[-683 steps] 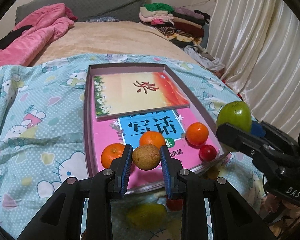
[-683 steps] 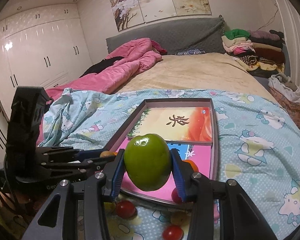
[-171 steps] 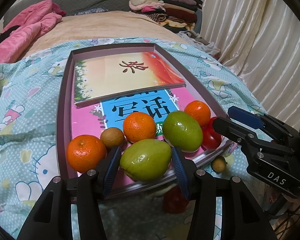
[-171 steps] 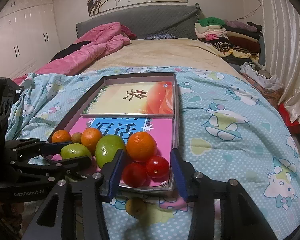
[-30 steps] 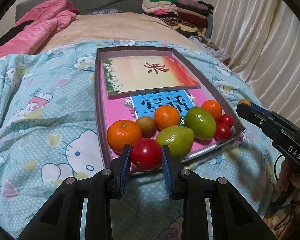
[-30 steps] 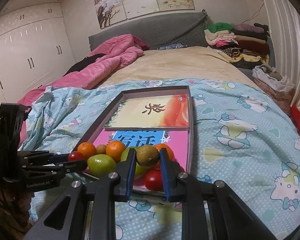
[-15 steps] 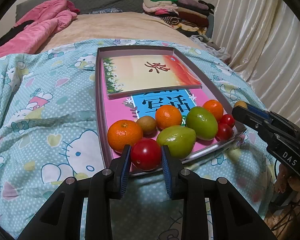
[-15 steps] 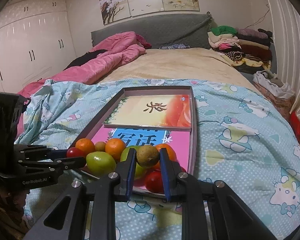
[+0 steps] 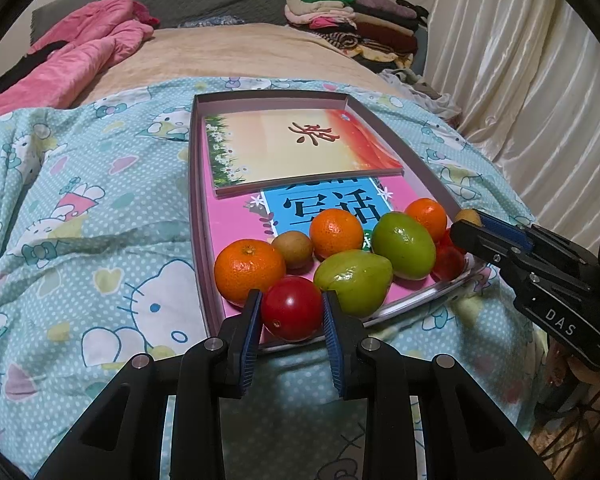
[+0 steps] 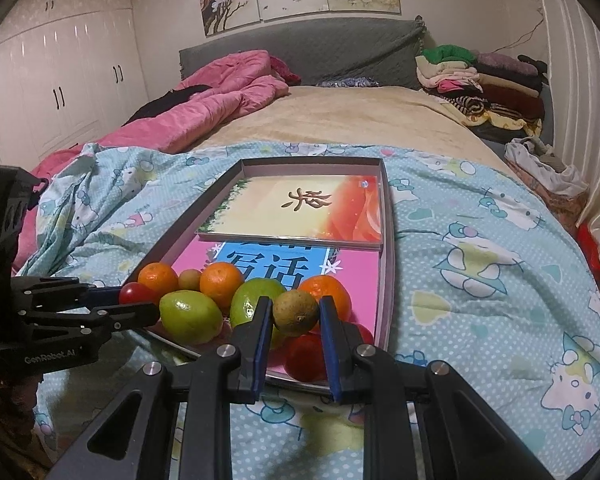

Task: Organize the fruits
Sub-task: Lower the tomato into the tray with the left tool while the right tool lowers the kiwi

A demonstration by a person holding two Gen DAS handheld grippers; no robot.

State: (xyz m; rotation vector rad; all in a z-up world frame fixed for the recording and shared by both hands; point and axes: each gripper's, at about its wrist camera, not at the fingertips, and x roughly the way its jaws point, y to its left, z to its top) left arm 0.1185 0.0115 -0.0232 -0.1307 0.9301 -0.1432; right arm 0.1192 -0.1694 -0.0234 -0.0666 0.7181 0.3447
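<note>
Left wrist view: left gripper (image 9: 292,314) with jaws clamped on a red tomato (image 9: 291,307), held over the near edge of the shallow box (image 9: 199,216) on the bed. Beside it in the box: an orange (image 9: 249,266), two green fruits.

Right wrist view: right gripper (image 10: 296,320) with jaws closed on a small brown fruit (image 10: 296,312), above the box's near right corner, over red tomatoes.
</note>
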